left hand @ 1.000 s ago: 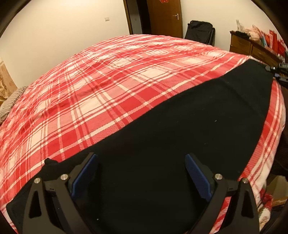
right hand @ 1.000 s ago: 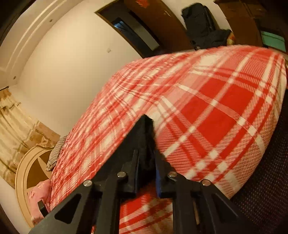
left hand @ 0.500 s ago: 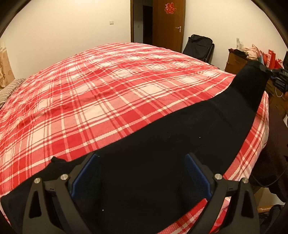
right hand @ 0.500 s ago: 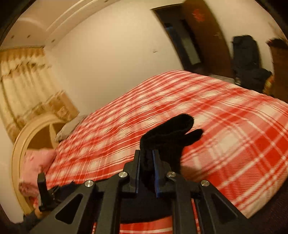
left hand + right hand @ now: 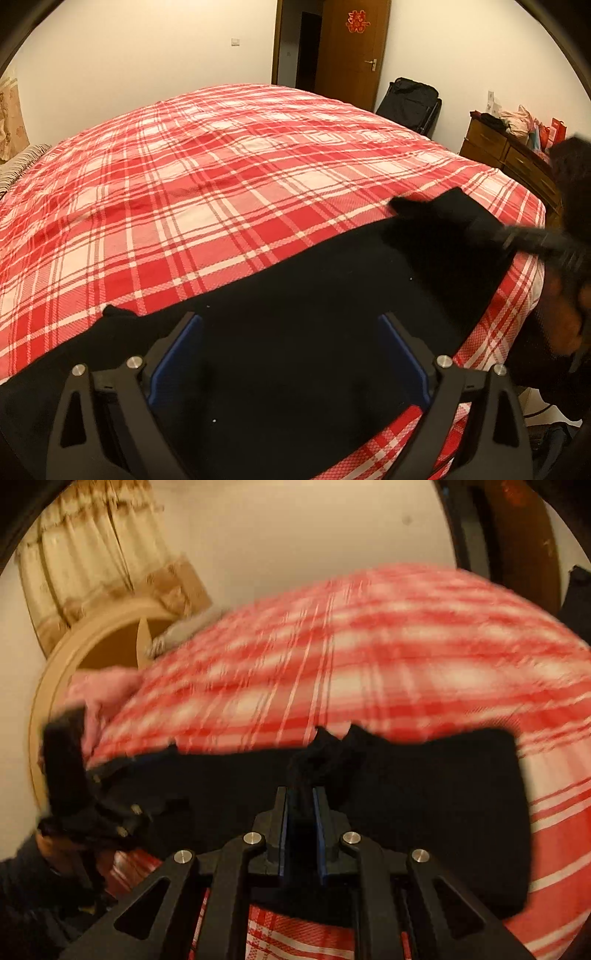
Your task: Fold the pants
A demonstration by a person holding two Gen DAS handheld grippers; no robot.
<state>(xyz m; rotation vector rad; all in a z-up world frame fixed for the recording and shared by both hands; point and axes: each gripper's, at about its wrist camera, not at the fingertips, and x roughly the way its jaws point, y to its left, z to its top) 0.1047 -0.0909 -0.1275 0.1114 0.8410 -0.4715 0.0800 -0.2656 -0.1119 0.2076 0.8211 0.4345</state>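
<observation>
Black pants (image 5: 314,317) lie along the near edge of the bed with the red plaid cover (image 5: 221,177). My left gripper (image 5: 290,358) is open just above the pants, its blue pads wide apart. My right gripper (image 5: 301,805) is shut on a bunched end of the pants (image 5: 317,764) and holds it over the flat part of the pants (image 5: 424,794). In the left wrist view the right gripper (image 5: 491,230) shows blurred at the right with the lifted cloth end (image 5: 443,210). In the right wrist view the left gripper (image 5: 107,808) shows at the left.
A wooden dresser (image 5: 517,162) with clutter stands at the right of the bed. A black bag (image 5: 410,99) leans by the brown door (image 5: 354,51). A round wooden headboard (image 5: 74,657), a pink pillow (image 5: 103,686) and curtains (image 5: 92,565) are at the far end.
My right gripper has carried the pants end from the right end of the bed leftward over the flat pants, toward the left gripper. The left gripper has stayed open.
</observation>
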